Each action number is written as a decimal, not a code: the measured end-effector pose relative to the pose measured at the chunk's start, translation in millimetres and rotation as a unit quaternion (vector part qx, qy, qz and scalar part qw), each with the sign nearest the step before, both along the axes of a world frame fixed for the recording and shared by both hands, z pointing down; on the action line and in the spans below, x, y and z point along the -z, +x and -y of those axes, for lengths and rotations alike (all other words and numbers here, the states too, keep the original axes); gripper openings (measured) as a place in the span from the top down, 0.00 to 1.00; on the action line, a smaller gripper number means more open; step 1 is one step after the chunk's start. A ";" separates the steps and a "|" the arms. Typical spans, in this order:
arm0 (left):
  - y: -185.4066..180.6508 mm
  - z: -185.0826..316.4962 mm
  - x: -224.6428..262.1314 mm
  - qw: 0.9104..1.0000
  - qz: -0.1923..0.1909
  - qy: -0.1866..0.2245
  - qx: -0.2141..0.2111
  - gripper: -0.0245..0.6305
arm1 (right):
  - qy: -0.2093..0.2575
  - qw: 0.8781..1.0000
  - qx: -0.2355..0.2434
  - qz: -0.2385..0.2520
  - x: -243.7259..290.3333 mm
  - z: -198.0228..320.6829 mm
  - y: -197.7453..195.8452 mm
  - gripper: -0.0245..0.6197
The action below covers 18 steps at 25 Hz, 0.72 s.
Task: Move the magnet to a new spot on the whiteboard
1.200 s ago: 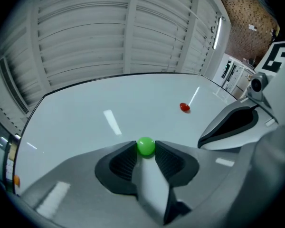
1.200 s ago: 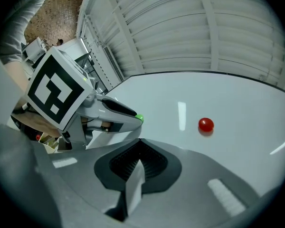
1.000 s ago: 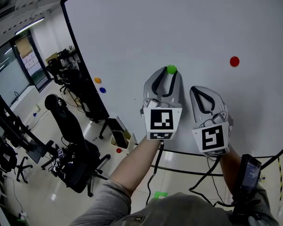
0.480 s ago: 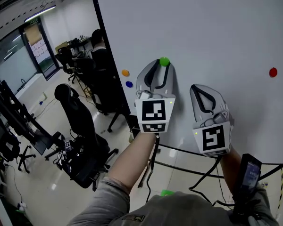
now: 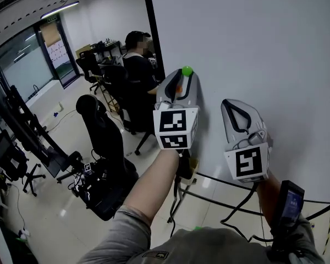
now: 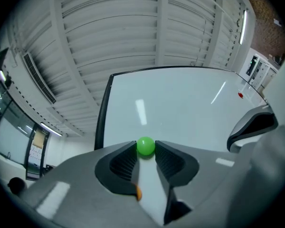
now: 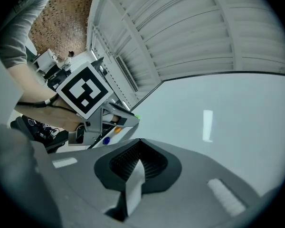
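- Your left gripper (image 5: 186, 77) had the green magnet (image 6: 146, 146) pinched right at its fingertips. The jaws were spread only as wide as the ball, with a pad pressing on each side.
- The magnet sat out in front of the whiteboard (image 5: 253, 43), close to the board's left edge and in its lower half. I couldn't tell from any view whether it was touching the board, but it looked carried rather than stuck.
- Your right gripper (image 7: 139, 144) had its jaws pressed together on nothing. It was hanging beside the left one, further in from that left edge.
- My read is that you were in the carry step: magnet picked up, new spot not yet chosen.
- An orange magnet (image 6: 138, 192) showed through the gap behind your left jaws, and a blue one (image 7: 107, 140) sat near it by the same edge. A red one (image 6: 240, 95) was way over toward the board's right edge.
- For the next move, I'd pick a bare patch away from the orange and blue ones, bring the magnet flat against the board until it grabs, then spread the jaws and pull straight back.
- Watch the left edge, though. Too far over and the magnet could miss the board.
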<state>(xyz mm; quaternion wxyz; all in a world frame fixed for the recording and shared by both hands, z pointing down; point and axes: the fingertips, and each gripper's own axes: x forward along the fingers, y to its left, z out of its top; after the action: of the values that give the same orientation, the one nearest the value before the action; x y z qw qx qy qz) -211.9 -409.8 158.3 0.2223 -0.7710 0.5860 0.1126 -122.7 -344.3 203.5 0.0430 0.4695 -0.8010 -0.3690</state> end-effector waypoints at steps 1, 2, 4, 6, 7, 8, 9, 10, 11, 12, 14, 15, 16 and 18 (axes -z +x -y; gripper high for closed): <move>-6.2 2.3 -0.7 1.000 -0.002 -0.003 0.002 0.78 | 0.001 1.000 0.001 -0.001 0.6 1.5 -5.0 0.95; -12.4 4.5 -1.6 1.000 -0.004 -0.005 0.003 0.78 | 0.000 1.000 0.004 0.000 -0.2 3.2 -9.8 0.95; -22.9 8.1 -2.9 1.000 -0.008 -0.007 0.005 0.78 | -0.003 1.000 0.011 0.003 -2.6 6.4 -18.4 0.95; -28.5 10.8 -3.3 1.000 -0.009 -0.008 0.003 0.77 | -0.003 1.000 0.013 0.004 -3.6 9.1 -24.5 0.95; -29.6 11.5 -3.3 1.000 -0.009 -0.008 0.001 0.77 | -0.003 1.000 0.014 0.004 -3.7 10.2 -26.7 0.95; -30.0 12.0 -3.4 1.000 -0.008 -0.007 -0.001 0.77 | -0.003 1.000 0.014 0.004 -3.8 11.2 -28.5 0.95; -30.2 12.4 -3.6 1.000 -0.007 -0.007 -0.004 0.77 | -0.003 1.000 0.014 0.004 -4.0 12.3 -29.9 0.95; -30.6 12.8 -4.0 1.000 -0.008 -0.006 -0.007 0.77 | -0.002 1.000 0.014 0.005 -4.3 13.7 -31.0 0.95; -31.3 13.3 -4.3 1.000 -0.011 -0.005 -0.011 0.77 | -0.003 1.000 0.013 0.006 -4.7 15.1 -31.7 0.95; -32.3 13.6 -4.5 1.000 -0.015 -0.004 -0.015 0.77 | -0.004 1.000 0.012 0.006 -5.1 16.5 -31.9 0.95; -34.0 13.7 -4.5 0.999 -0.024 -0.002 -0.022 0.77 | -0.005 1.000 0.009 0.006 -5.6 18.4 -31.5 0.95; -34.2 13.7 -4.4 0.999 -0.026 0.000 -0.023 0.77 | -0.005 1.000 0.008 0.006 -5.5 18.9 -31.1 0.95; -34.2 13.6 -4.1 0.999 -0.028 0.001 -0.025 0.77 | -0.003 1.000 0.008 0.006 -4.9 19.1 -30.6 0.95; -35.2 13.4 -2.9 0.999 -0.033 0.003 -0.027 0.77 | 0.001 1.000 0.004 0.001 -2.9 19.3 -29.4 0.95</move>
<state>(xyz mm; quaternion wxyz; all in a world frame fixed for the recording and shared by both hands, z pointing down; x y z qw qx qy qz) -247.2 -423.2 161.2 0.2017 -0.7820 0.5715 0.1458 -152.0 -363.6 206.4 0.0405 0.4663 -0.8028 -0.3695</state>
